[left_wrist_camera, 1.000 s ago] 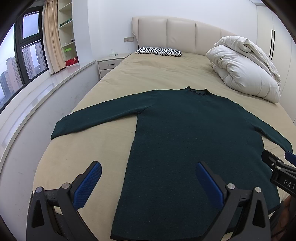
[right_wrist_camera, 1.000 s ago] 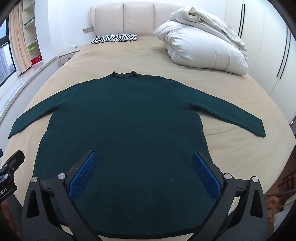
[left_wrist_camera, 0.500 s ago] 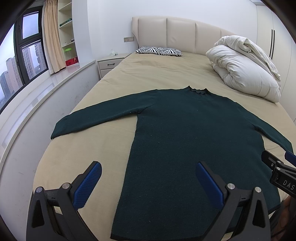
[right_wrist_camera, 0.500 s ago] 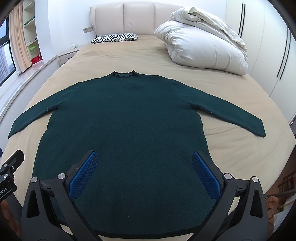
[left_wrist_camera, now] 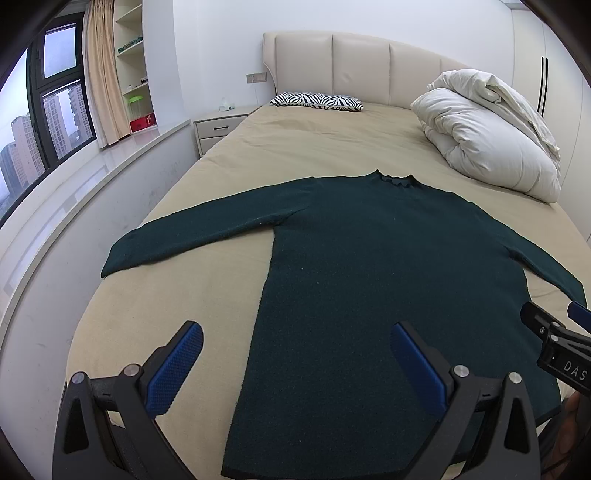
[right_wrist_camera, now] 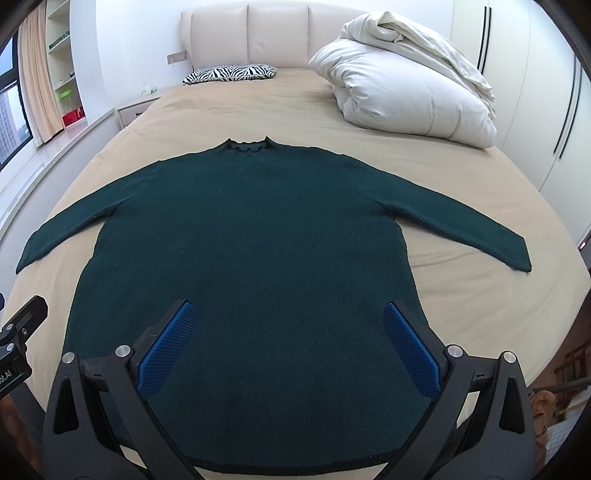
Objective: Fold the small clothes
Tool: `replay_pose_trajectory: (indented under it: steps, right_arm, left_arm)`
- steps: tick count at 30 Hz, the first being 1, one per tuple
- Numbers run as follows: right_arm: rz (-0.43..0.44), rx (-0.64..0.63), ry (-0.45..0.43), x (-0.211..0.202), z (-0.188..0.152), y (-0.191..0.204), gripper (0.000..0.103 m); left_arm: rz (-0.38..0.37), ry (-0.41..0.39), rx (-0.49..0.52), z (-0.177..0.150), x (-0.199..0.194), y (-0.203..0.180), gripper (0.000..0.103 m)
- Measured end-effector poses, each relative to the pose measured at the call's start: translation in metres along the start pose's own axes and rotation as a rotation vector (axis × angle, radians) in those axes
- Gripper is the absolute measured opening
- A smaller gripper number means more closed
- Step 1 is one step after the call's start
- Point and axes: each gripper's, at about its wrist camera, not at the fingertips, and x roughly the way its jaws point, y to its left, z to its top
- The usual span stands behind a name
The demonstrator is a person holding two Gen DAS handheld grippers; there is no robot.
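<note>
- No fold shows yet: your dark green sweater (right_wrist_camera: 243, 236) lies flat on the beige bed (right_wrist_camera: 461, 177), collar toward the far headboard (right_wrist_camera: 247, 33), hem at the near edge.
- Both sleeves are spread out to the sides. The left sleeve (left_wrist_camera: 199, 236) angles toward the window side, and the right sleeve (right_wrist_camera: 454, 229) toward the wardrobe side.
- By my reading the whole job is still ahead of you: sleeves in, sides over, then hem toward collar.
- Your left gripper (left_wrist_camera: 295, 365) hovers over the near left part of the hem, jaws wide apart, nothing between them.
- Your right gripper (right_wrist_camera: 288, 343) hangs above the near middle of the body, also spread wide and carrying nothing.
- Whether either tool touches the knit, I cannot tell.
- Farther off, a rolled white duvet (right_wrist_camera: 406, 92) sits on the far right of the bed, well apart from the sweater, and a zebra pillow (right_wrist_camera: 229, 73) lies by the headboard.
- A nightstand (left_wrist_camera: 221, 129) stands on the far left.
</note>
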Motion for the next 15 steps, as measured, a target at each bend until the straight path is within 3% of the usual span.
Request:
replay_pose_trajectory:
  steps: [15]
  right_arm:
    - [0.000,-0.001,0.003,0.0017,-0.0018,0.0007,0.103]
  left_arm:
    - [0.000,0.002,0.002,-0.0053,-0.0012,0.0077,0.103]
